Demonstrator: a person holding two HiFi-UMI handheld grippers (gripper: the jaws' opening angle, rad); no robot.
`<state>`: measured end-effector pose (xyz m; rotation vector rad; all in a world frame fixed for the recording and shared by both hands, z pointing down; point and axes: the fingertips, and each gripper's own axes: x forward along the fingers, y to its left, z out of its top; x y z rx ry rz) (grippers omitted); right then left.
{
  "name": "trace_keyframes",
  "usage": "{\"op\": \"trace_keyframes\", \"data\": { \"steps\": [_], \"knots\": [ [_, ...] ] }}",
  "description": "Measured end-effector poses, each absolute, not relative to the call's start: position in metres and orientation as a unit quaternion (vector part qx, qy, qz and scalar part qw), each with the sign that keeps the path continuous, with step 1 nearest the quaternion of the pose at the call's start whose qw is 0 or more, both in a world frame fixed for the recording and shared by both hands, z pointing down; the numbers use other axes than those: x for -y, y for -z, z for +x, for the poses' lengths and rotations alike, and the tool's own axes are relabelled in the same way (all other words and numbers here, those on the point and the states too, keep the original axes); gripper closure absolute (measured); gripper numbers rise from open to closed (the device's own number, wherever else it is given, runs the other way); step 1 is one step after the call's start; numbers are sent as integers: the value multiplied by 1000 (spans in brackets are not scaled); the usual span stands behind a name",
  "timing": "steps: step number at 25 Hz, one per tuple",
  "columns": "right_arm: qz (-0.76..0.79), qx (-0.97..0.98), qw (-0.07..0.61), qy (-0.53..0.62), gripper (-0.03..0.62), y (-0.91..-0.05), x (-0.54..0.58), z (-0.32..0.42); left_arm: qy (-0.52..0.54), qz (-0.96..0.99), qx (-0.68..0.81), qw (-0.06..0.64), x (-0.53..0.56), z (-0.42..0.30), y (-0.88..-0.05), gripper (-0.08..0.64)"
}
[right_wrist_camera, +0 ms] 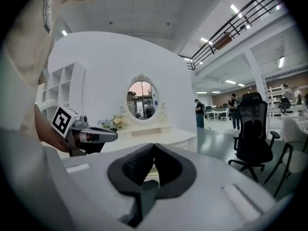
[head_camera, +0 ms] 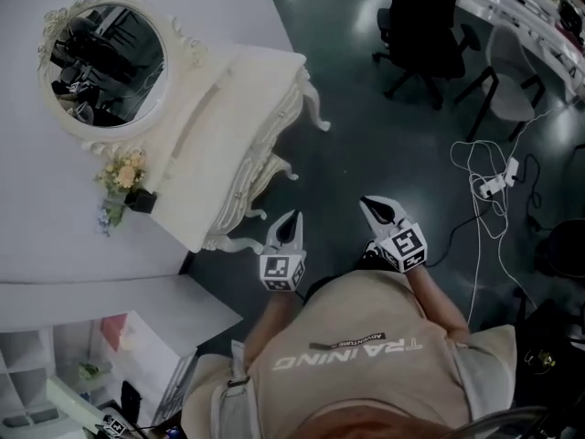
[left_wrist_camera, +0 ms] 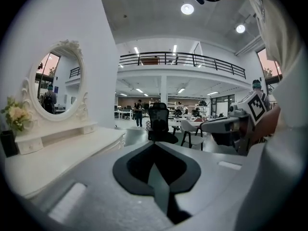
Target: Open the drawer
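A white dressing table (head_camera: 224, 108) with an oval mirror (head_camera: 108, 62) stands against the wall at the left. Its drawer front (head_camera: 265, 149), set with small knobs, faces the dark floor. My left gripper (head_camera: 291, 219) hovers just off the table's near corner, shut and empty. My right gripper (head_camera: 370, 204) is beside it over the floor, also shut with nothing held. In the left gripper view the shut jaws (left_wrist_camera: 155, 143) point past the table top (left_wrist_camera: 62, 153). In the right gripper view the shut jaws (right_wrist_camera: 154, 146) point at the table (right_wrist_camera: 168, 137) and mirror (right_wrist_camera: 142, 100).
A vase of flowers (head_camera: 123, 176) stands on the table's near end. A black office chair (head_camera: 425, 26) and a white chair (head_camera: 512, 90) stand on the floor to the right, with cables and a power strip (head_camera: 494, 186). A white shelf unit (head_camera: 55, 373) is at lower left.
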<state>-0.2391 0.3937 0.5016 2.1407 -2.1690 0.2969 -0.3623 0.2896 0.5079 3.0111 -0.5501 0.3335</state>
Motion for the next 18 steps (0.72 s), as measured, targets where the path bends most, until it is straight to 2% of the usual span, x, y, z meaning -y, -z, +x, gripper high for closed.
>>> {"op": "trace_keyframes", "data": {
  "steps": [3, 8, 12, 18],
  "knots": [
    [695, 713, 27, -89, 589, -502, -380, -200, -108, 976, 186, 38, -279, -327, -508, 554],
    [694, 713, 16, -99, 589, -508, -363, -143, -88, 967, 208, 116, -256, -276, -512, 554],
    [690, 712, 7, -126, 589, -526, -344, -127, -98, 969, 201, 109, -234, -249, -515, 554],
    [673, 726, 29, -136, 589, -534, -280, -121, -116, 970, 185, 105, -172, -221, -539, 554]
  ]
}}
